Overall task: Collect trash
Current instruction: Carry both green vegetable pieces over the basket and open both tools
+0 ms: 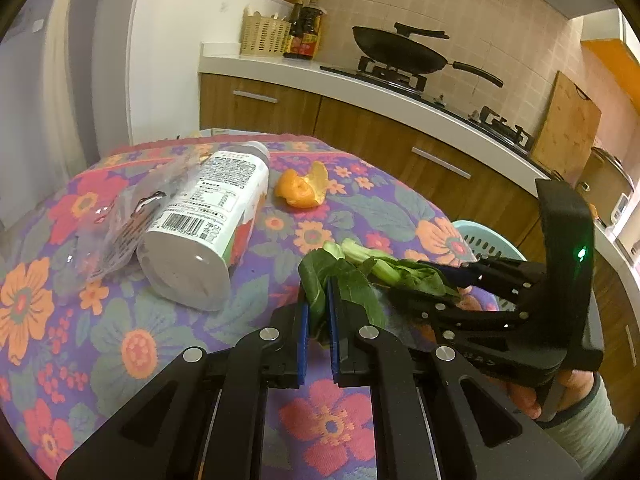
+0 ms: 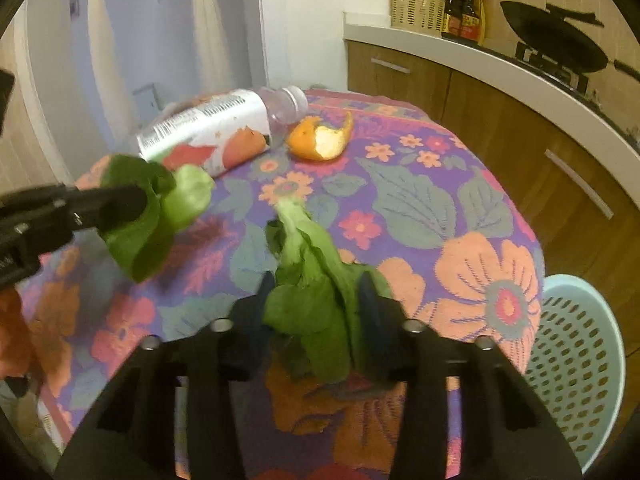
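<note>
My left gripper (image 1: 319, 300) is shut on a green vegetable leaf (image 1: 320, 280), held above the flowered table; it also shows in the right wrist view (image 2: 136, 204) with its leaf (image 2: 160, 208). My right gripper (image 2: 316, 304) is shut on another leafy green (image 2: 308, 276); it shows in the left wrist view (image 1: 448, 280) with that green (image 1: 400, 274). An empty plastic bottle (image 1: 208, 220) lies on its side beside a clear plastic wrapper (image 1: 116, 224). An orange peel (image 1: 302, 190) lies behind it. A light blue perforated basket (image 2: 576, 364) stands beside the table at the right.
The table has a flowered cloth (image 1: 120, 344). Behind it runs a kitchen counter (image 1: 400, 100) with a wok (image 1: 400, 52) on the stove, sauce bottles (image 1: 306, 30), a beige basket (image 1: 264, 36) and a cutting board (image 1: 566, 120).
</note>
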Motion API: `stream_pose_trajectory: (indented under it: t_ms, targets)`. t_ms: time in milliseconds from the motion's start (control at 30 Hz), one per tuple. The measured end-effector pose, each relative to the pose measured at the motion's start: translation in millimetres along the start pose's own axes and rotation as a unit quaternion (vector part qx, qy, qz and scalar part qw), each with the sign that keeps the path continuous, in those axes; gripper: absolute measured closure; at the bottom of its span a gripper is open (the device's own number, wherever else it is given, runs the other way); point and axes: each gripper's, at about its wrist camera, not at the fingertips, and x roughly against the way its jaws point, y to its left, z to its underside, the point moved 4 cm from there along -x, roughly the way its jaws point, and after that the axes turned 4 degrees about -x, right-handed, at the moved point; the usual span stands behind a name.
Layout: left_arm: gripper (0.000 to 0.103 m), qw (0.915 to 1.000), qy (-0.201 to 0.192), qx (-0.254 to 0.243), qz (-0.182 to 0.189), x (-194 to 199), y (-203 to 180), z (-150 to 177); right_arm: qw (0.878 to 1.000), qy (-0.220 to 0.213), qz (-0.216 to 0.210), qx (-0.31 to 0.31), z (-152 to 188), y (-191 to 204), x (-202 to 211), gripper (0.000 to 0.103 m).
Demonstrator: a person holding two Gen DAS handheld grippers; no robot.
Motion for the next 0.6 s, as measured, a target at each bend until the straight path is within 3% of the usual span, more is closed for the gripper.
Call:
stream_pose_trajectory:
  t_ms: [100,200,433,600]
  targets:
    - [0.097,1.0,-0.001,-0.002,0.002,-2,-3,-2,1.0,-0.008,-0.01,-0.006,4,-4,6,0.082]
    - [0.097,0.9999,-0.001,-0.01,0.007,-5,-11,-7,0.999,-0.03,-0.009,-0.028,6,-15,21,0.083]
    - [0.097,0.998,0.003,-0.054,0.032,-21,-55,-23,0.989,-0.082,0.021,-0.119,23,-84,73,0.083]
    - [0.097,0.9943,0.009,-0.089,0.059,-40,-100,-33,0.976,-0.085,0.054,-0.192,51,-148,92,0.083]
